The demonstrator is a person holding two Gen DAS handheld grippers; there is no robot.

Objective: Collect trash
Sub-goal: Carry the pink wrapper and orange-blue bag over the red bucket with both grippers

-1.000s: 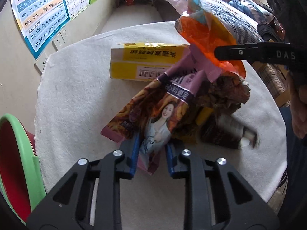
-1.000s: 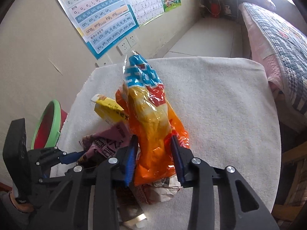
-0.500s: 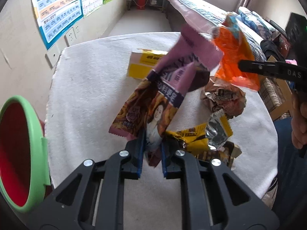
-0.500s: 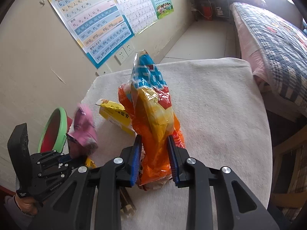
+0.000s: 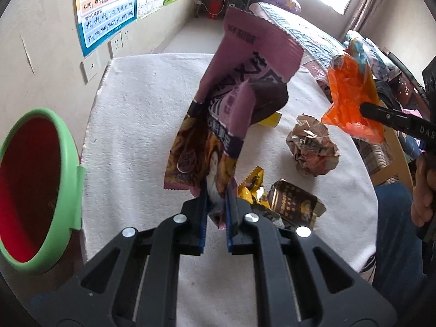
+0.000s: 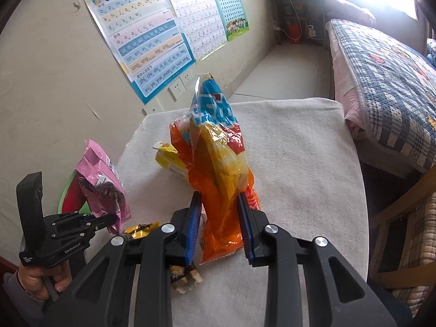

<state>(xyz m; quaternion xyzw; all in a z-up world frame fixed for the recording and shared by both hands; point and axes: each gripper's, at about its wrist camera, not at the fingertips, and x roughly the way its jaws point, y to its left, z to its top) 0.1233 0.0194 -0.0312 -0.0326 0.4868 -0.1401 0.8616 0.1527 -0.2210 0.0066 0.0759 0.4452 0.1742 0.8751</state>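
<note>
The purple wrapper [image 5: 234, 103] is pinched at its lower end by the left tool [image 5: 216, 204] and stands up above the bench [image 5: 141, 125], clear of the cloth. In the right wrist view the same wrapper [image 6: 100, 185] hangs off the left tool [image 6: 109, 219] near the bench's left edge, in front of the bin. The orange bag [image 6: 218, 169] is clamped low down by the right tool [image 6: 219, 229], its blue top upright; its bottom edge is near the cloth, contact unclear. From the left wrist view the bag [image 5: 351, 98] is held at the far right by the right tool [image 5: 381, 114].

On the bench lie a yellow box [image 6: 170, 160] behind the bag, a paper ball [image 5: 312, 150], a yellow wrapper [image 5: 252, 188] and a brown wrapper [image 5: 295, 204] just beside the left tool. A green-rimmed red bin [image 5: 65, 179] sits past the bench's left edge.
</note>
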